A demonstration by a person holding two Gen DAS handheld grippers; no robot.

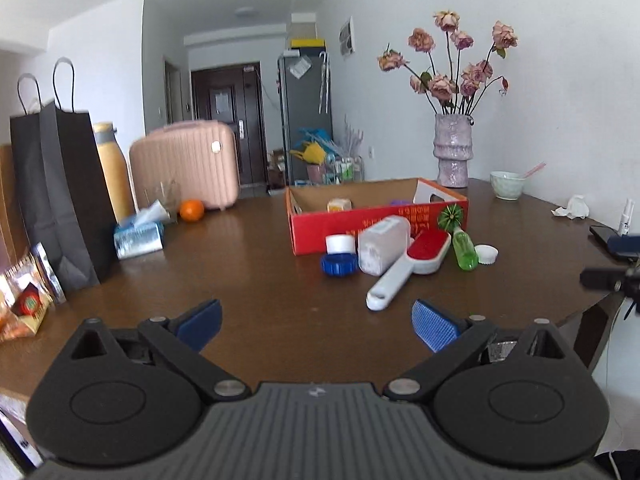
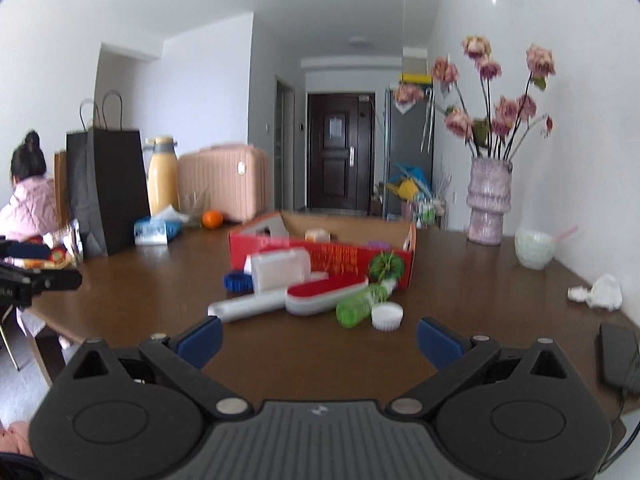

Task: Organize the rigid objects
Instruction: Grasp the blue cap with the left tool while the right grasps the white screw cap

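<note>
A red cardboard box [image 1: 332,226] stands open on the brown table [image 1: 240,264], with a small yellowish item [image 1: 339,205] and a purple item inside. In front of it lie a white-and-red lint brush [image 1: 404,268], a white plastic container [image 1: 382,244], a blue lid [image 1: 339,265], a white cap [image 1: 340,244], a green bottle [image 1: 465,249] and a white lid [image 1: 487,254]. My left gripper [image 1: 316,326] is open and empty, short of the brush handle. My right gripper [image 2: 320,342] is open and empty, just short of the brush [image 2: 288,300], green bottle [image 2: 360,306] and white lid [image 2: 386,317].
A vase of dried roses [image 1: 454,152], a bowl [image 1: 507,185] and crumpled tissue [image 1: 572,208] stand at the right. A phone [image 2: 618,356] lies near the right edge. Black paper bags [image 1: 60,192], a tissue pack [image 1: 138,236], an orange [image 1: 191,210] and a pink suitcase [image 1: 188,164] are at the left.
</note>
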